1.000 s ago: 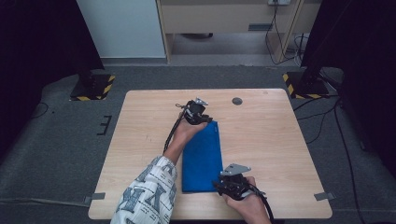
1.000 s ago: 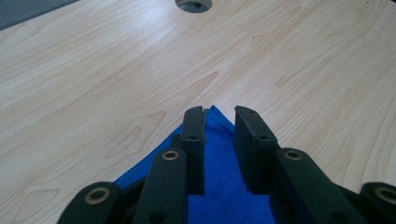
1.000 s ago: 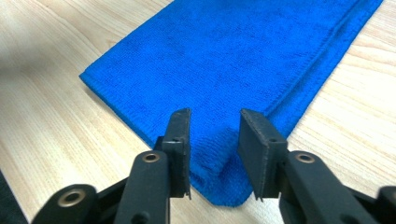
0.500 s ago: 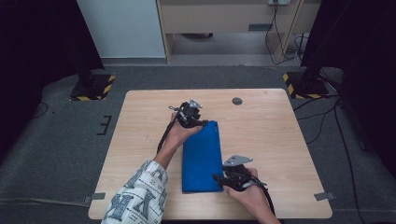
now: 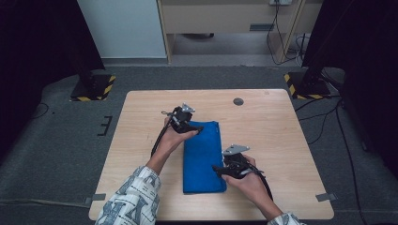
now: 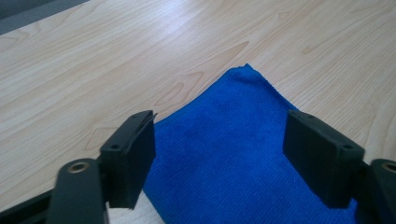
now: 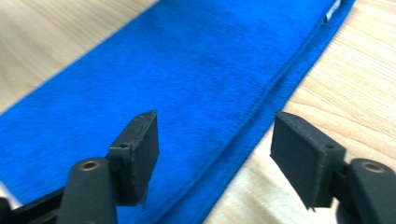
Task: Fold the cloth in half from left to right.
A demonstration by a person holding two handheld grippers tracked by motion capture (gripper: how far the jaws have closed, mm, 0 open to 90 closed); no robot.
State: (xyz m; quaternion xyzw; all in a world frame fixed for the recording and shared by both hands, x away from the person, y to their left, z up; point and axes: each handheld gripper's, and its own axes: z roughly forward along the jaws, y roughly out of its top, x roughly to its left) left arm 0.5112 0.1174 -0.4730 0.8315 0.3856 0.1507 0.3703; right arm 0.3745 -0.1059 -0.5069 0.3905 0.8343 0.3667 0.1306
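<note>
Your left tongs point(image 5: 196, 131) stand wide, jaws just opened, nothing pinched; the far left corner of the blue cloth point(image 5: 203, 157) lies right under and ahead of them. Your right tongs point(image 5: 219, 169) have likewise just spread wide and hold nothing, hovering over the cloth's near right edge, its folded hem point(image 7: 261, 105) running between the jaws. The cloth lies flat on the table point(image 5: 281, 136), long axis running away from you, from right tongs toward left. Both hands sit equally close, at opposite corners.
</note>
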